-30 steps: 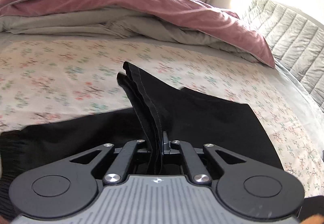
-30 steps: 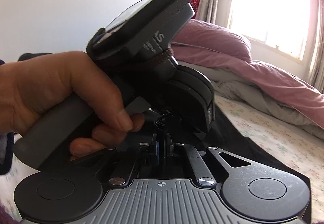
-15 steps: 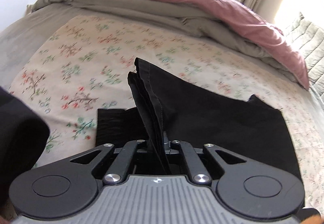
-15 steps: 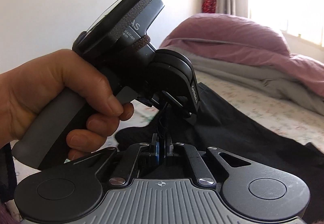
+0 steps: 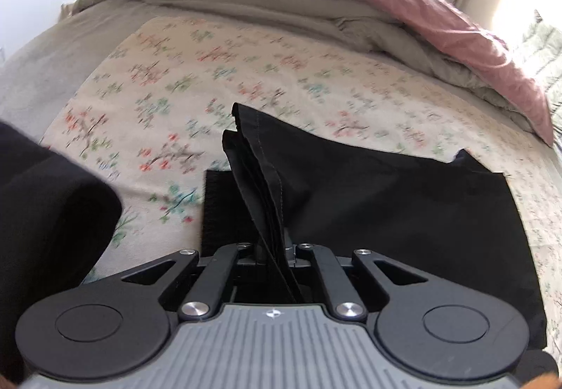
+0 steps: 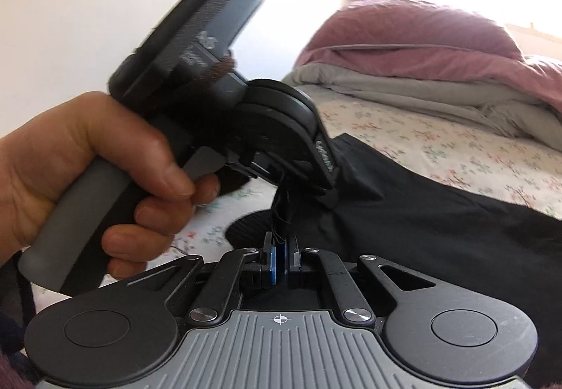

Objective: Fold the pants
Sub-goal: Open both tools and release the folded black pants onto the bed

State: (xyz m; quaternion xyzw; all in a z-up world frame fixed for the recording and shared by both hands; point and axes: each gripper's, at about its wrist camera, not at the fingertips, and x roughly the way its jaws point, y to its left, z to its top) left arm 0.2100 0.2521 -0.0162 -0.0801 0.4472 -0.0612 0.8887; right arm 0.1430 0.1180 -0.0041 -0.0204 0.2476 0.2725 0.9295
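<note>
Seen from the left wrist camera: left gripper (image 5: 275, 245) clamped tight on a bunched edge of black pants (image 5: 386, 199), several stitched layers of cloth rising in a ridge from between the closed jaws and ending in a pointed hem corner above. Rest of the pants spread flat over a floral bedsheet (image 5: 210, 72), reaching toward the right edge of the bed. A ribbed dark band, apparently the waistband (image 5: 217, 199), lying flat just left of the raised ridge. A dark blurred mass at the left edge, too unclear to identify. Across the far side of the bed, a heaped grey blanket (image 5: 246, 2) with a dusty-pink duvet (image 5: 421, 2) on top, bright window light behind.

Seen from the right wrist camera: right gripper (image 6: 279, 248) with jaws drawn narrow, blue pads (image 6: 273, 257) nearly together, a thin wisp of black fabric or thread pinched between them. Directly ahead and very close, the other handheld gripper, gripped around its grey handle by the left hand (image 6: 87, 157), index finger curled on the trigger, its head tilted down onto the same gathered edge of the pants (image 6: 439, 220). Both tools meeting at that one lifted edge, almost touching. Black cloth draping away to the right across the flowered sheet (image 6: 456, 150). Pink duvet (image 6: 421, 34) and grey blanket (image 6: 386, 86) piled at the far end, white wall (image 6: 105, 2) behind.
</note>
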